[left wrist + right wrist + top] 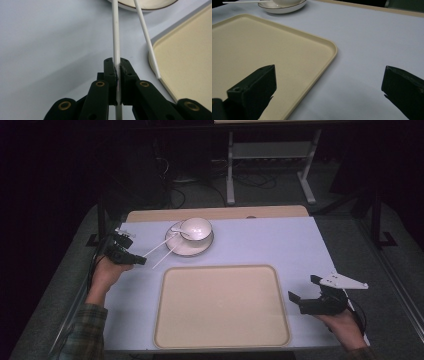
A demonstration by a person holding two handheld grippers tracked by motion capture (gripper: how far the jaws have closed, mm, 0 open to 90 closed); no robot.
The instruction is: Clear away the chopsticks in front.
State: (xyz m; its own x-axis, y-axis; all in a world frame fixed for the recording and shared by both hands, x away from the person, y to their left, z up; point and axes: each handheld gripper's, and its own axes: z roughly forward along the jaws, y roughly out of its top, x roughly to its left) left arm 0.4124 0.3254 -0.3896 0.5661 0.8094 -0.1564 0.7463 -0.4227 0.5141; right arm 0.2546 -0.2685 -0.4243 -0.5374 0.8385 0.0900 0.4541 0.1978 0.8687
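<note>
STEP: left tongs (117, 71) clamp one chopstick (115, 32) | right tongs (329, 92) wide, empty | NEXT: likely carry chopstick over to tray (190, 55) beside them, release.

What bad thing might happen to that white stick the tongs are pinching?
1. The left tongs pinch one white chopstick near its end, so it might swivel or slip out.
2. Its far end rests on the saucer beside the cup, so a jerky pull might nudge them.
3. The second chopstick lies close by and might get knocked, perhaps against the tray.
</note>
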